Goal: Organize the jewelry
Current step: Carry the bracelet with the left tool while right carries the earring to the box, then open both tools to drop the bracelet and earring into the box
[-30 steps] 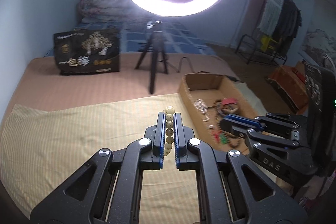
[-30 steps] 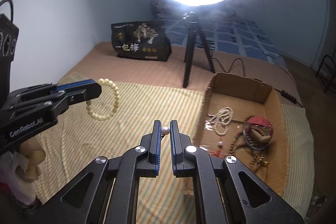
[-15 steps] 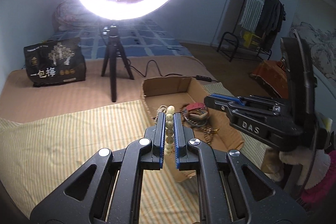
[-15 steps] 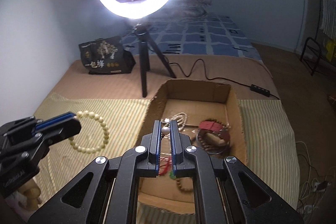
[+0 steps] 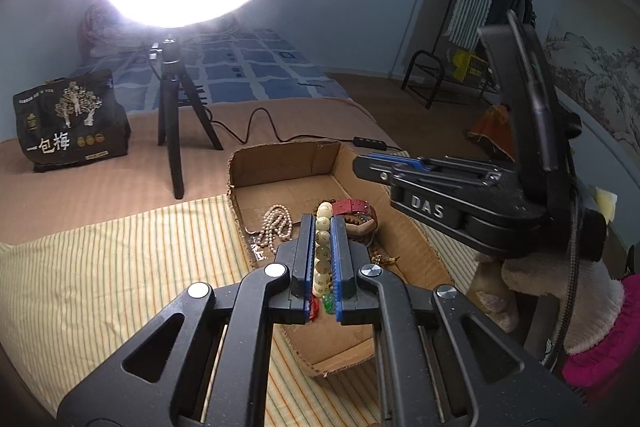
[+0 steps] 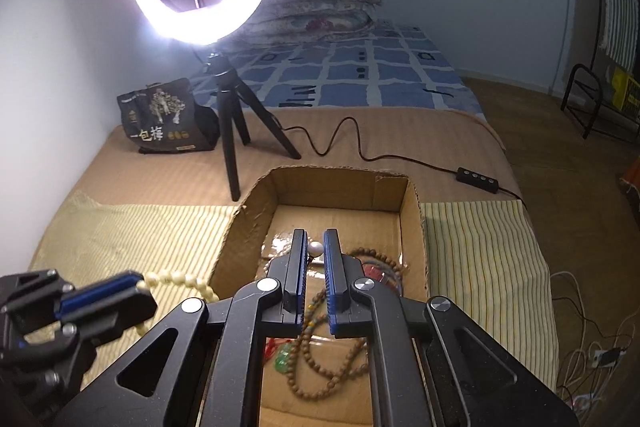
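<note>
Hovering over box now, bracelet & pearl still clamped.

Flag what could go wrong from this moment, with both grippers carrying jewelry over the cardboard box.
1. The left gripper pinches the cream beaded bracelet along only part of its loop; in the right wrist view the free beads hang beside the brown cardboard box wall, so they may snag its rim.
2. The right gripper holds a small white pearl piece by very little; it could slip out.
3. The brown wooden bead strands below look tangled; dropped items may knot in.
</note>
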Action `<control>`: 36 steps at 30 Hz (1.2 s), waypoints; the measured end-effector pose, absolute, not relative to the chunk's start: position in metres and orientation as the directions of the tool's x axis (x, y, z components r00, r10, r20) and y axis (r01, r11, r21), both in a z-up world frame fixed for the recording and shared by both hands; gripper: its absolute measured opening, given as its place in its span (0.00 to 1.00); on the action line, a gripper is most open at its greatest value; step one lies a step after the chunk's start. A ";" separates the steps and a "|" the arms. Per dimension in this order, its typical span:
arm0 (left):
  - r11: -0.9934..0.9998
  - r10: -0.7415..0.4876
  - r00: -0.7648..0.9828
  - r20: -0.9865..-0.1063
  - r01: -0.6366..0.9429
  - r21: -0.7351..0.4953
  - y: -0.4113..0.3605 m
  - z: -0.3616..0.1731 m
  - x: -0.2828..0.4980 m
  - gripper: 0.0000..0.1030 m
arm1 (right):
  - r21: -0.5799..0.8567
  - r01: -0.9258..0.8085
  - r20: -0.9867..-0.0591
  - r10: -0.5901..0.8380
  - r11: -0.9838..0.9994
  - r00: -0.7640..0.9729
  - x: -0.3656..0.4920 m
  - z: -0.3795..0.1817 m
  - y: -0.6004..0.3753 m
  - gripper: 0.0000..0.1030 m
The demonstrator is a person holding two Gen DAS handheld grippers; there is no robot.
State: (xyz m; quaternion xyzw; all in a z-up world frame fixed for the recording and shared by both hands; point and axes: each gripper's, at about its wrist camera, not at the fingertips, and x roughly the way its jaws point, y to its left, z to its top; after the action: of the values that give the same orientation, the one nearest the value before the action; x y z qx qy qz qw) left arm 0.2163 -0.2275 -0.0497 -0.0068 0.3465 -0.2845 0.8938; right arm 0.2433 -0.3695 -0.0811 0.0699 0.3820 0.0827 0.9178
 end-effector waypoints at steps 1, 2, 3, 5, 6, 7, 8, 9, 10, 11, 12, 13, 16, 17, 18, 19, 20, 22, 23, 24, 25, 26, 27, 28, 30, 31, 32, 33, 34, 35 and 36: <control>0.838 -0.512 0.597 -0.618 0.506 -0.206 -0.229 -0.051 0.218 0.05 | 0.190 -0.097 -0.691 0.203 0.977 0.694 0.245 -0.082 -0.370 0.06; 0.838 -0.511 0.596 -0.619 0.506 -0.205 -0.231 -0.052 0.219 0.05 | 0.190 -0.095 -0.692 0.202 0.977 0.693 0.248 -0.084 -0.371 0.06; 0.837 -0.511 0.594 -0.621 0.506 -0.206 -0.232 -0.053 0.220 0.05 | 0.190 -0.092 -0.694 0.200 0.977 0.692 0.251 -0.085 -0.371 0.06; 0.837 -0.511 0.590 -0.625 0.506 -0.207 -0.234 -0.055 0.222 0.05 | 0.191 -0.085 -0.697 0.196 0.978 0.689 0.255 -0.087 -0.373 0.06; 0.837 -0.511 0.588 -0.627 0.507 -0.207 -0.234 -0.056 0.223 0.05 | 0.193 -0.084 -0.698 0.197 0.978 0.689 0.257 -0.088 -0.374 0.06; 0.837 -0.510 0.587 -0.629 0.507 -0.207 -0.235 -0.057 0.224 0.05 | 0.195 -0.081 -0.700 0.197 0.977 0.687 0.259 -0.089 -0.375 0.06; 0.837 -0.510 0.585 -0.631 0.507 -0.206 -0.236 -0.059 0.225 0.05 | 0.196 -0.079 -0.701 0.196 0.977 0.686 0.260 -0.091 -0.376 0.06; 0.837 -0.509 0.583 -0.633 0.507 -0.206 -0.237 -0.059 0.226 0.05 | 0.197 -0.077 -0.702 0.196 0.977 0.685 0.262 -0.092 -0.377 0.06; 0.838 -0.508 0.583 -0.635 0.506 -0.206 -0.237 -0.060 0.228 0.05 | 0.198 -0.076 -0.704 0.195 0.977 0.683 0.264 -0.093 -0.378 0.06; 0.838 -0.506 0.582 -0.636 0.505 -0.205 -0.237 -0.061 0.229 0.05 | 0.199 -0.074 -0.705 0.195 0.977 0.682 0.265 -0.094 -0.378 0.06; 0.838 -0.506 0.581 -0.638 0.505 -0.206 -0.238 -0.062 0.230 0.05 | 0.201 -0.073 -0.707 0.196 0.977 0.680 0.266 -0.095 -0.379 0.06; 0.838 -0.506 0.579 -0.639 0.505 -0.206 -0.238 -0.062 0.230 0.05 | 0.202 -0.072 -0.708 0.197 0.977 0.678 0.267 -0.096 -0.379 0.06; 0.840 -0.502 0.579 -0.642 0.502 -0.204 -0.239 -0.063 0.232 0.05 | 0.200 -0.069 -0.712 0.194 0.977 0.675 0.270 -0.098 -0.380 0.06; 0.841 -0.502 0.578 -0.644 0.501 -0.205 -0.239 -0.063 0.233 0.05 | 0.200 -0.069 -0.713 0.193 0.977 0.674 0.271 -0.099 -0.380 0.06; 0.841 -0.501 0.577 -0.645 0.501 -0.205 -0.239 -0.064 0.233 0.05 | 0.199 -0.069 -0.714 0.193 0.977 0.673 0.272 -0.100 -0.380 0.06; 0.841 -0.500 0.576 -0.647 0.501 -0.203 -0.239 -0.064 0.233 0.05 | 0.200 -0.069 -0.714 0.193 0.977 0.673 0.272 -0.100 -0.381 0.06; 0.842 -0.498 0.576 -0.648 0.501 -0.201 -0.240 -0.064 0.233 0.05 | 0.201 -0.068 -0.715 0.194 0.977 0.672 0.272 -0.100 -0.381 0.06; 0.843 -0.495 0.575 -0.651 0.500 -0.199 -0.241 -0.063 0.232 0.05 | 0.203 -0.065 -0.715 0.193 0.977 0.672 0.273 -0.100 -0.380 0.07; 0.843 -0.494 0.576 -0.651 0.500 -0.197 -0.241 -0.063 0.232 0.05 | 0.200 -0.060 -0.717 0.188 0.978 0.671 0.273 -0.100 -0.381 0.07; 0.845 -0.491 0.578 -0.651 0.499 -0.194 -0.241 -0.063 0.232 0.05 | 0.197 -0.055 -0.720 0.182 0.979 0.670 0.274 -0.100 -0.381 0.08; 0.846 -0.488 0.582 -0.651 0.498 -0.189 -0.242 -0.063 0.231 0.05 | 0.195 -0.051 -0.721 0.179 0.979 0.669 0.274 -0.100 -0.381 0.16; 0.847 -0.486 0.584 -0.650 0.498 -0.186 -0.241 -0.062 0.231 0.05 | 0.199 -0.048 -0.721 0.179 0.979 0.669 0.273 -0.100 -0.382 0.25; 0.847 -0.486 0.585 -0.649 0.498 -0.185 -0.241 -0.062 0.230 0.05 | 0.203 -0.046 -0.720 0.181 0.978 0.670 0.273 -0.100 -0.383 0.28; 0.848 -0.484 0.587 -0.650 0.497 -0.183 -0.241 -0.062 0.230 0.05 | 0.204 -0.043 -0.719 0.180 0.978 0.671 0.273 -0.100 -0.383 0.30; 0.850 -0.480 0.587 -0.652 0.495 -0.180 -0.241 -0.062 0.229 0.05 | 0.206 -0.036 -0.720 0.176 0.978 0.671 0.272 -0.100 -0.385 0.30; 0.851 -0.478 0.587 -0.653 0.495 -0.178 -0.240 -0.062 0.229 0.05 | 0.206 -0.034 -0.720 0.175 0.978 0.671 0.272 -0.100 -0.385 0.30; 0.851 -0.476 0.588 -0.654 0.495 -0.174 -0.240 -0.062 0.228 0.05 | 0.206 -0.032 -0.720 0.174 0.978 0.672 0.272 -0.099 -0.386 0.30; 0.851 -0.475 0.588 -0.655 0.497 -0.172 -0.240 -0.062 0.228 0.05 | 0.206 -0.031 -0.720 0.173 0.978 0.672 0.271 -0.099 -0.386 0.30; 0.851 -0.473 0.590 -0.654 0.497 -0.167 -0.240 -0.062 0.227 0.05 | 0.206 -0.031 -0.720 0.173 0.978 0.672 0.271 -0.099 -0.386 0.30; 0.852 -0.472 0.592 -0.653 0.498 -0.164 -0.240 -0.061 0.226 0.05 | 0.206 -0.032 -0.720 0.174 0.978 0.672 0.270 -0.098 -0.386 0.30; 0.852 -0.472 0.593 -0.653 0.498 -0.163 -0.239 -0.060 0.226 0.05 | 0.205 -0.033 -0.719 0.174 0.978 0.673 0.269 -0.097 -0.386 0.30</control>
State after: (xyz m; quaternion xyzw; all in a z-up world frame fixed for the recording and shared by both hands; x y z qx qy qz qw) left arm 0.2260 -0.2395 -0.0604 0.0183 0.3603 -0.2717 0.8922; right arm 0.2692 -0.3855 -0.0974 0.0878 0.4004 0.0568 0.9104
